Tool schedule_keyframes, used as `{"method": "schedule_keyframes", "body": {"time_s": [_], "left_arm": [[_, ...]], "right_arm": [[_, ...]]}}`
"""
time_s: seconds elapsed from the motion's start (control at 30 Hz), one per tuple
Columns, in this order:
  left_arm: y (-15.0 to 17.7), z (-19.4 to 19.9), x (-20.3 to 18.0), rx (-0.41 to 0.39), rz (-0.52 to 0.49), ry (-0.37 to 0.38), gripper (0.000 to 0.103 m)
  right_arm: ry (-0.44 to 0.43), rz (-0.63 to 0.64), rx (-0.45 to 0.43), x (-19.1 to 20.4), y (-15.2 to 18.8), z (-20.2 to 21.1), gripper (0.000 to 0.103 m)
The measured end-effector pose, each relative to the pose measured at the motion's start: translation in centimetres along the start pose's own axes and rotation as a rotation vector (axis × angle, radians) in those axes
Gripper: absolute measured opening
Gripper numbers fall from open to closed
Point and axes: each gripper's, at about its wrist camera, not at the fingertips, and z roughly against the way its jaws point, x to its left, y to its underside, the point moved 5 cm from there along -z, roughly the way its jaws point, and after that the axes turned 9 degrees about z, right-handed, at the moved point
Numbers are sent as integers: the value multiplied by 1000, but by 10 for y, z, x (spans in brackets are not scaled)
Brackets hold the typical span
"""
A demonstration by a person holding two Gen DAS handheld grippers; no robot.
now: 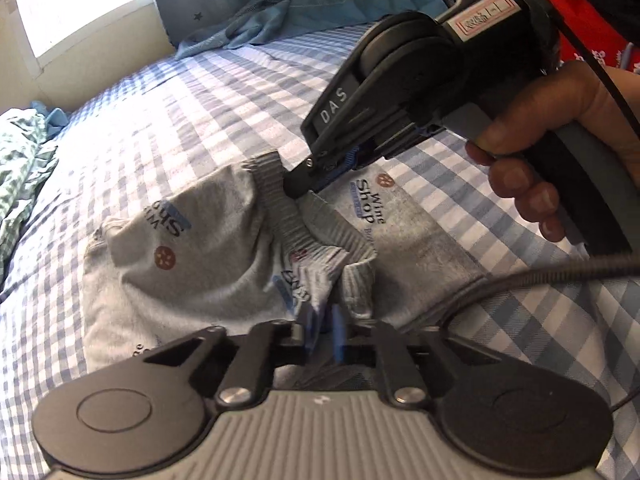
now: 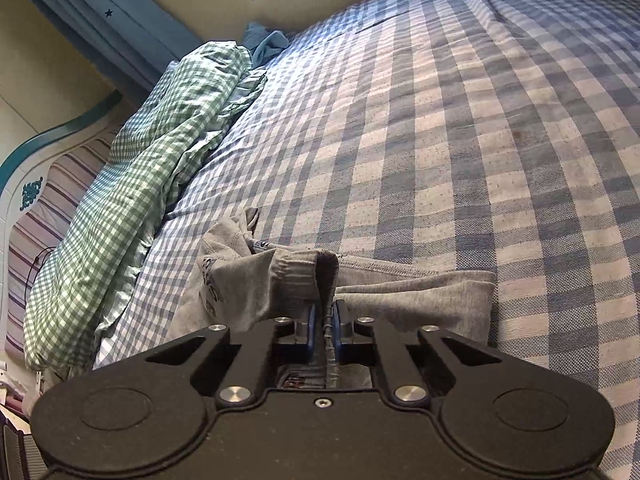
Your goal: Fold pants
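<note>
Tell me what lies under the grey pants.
The grey pants lie on the blue checked bedsheet, which shows all around them. Directly beneath them, the sheet is covered, so anything else there cannot be seen.

Left tool (image 1: 320, 332) pads blurred, perhaps gripping pants (image 1: 192, 248).

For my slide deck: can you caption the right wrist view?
Right gripper shut on the ribbed waistband of grey pants lying on a blue checked bedsheet.
</note>
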Motion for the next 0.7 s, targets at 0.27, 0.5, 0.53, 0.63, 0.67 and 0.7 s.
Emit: {"method": "schedule_keyframes", "body": {"time_s": [0.27, 0.5, 0.53, 0.63, 0.67, 0.7], "left_arm": [[-9, -13, -14, -3, -44, -34, 62], [-9, -17, -6, 14, -7, -60, 13], [-9, -14, -4, 5, 2, -55, 11], [-12, 4, 2, -42, 34, -33, 10], [-13, 11, 2, -60, 33, -28, 10], [-14, 16, 1, -71, 29, -22, 10]], "right_arm": [[-4, -21, 8, -10, 3, 1, 26], [-69, -38, 38, -5, 4, -6, 32], [-70, -30, 45, -3, 4, -8, 20], [-45, -5, 28, 3, 3, -1, 3], [-47, -16, 7, 5, 3, 5, 3], [-49, -27, -12, 5, 2, 13, 3]]}}
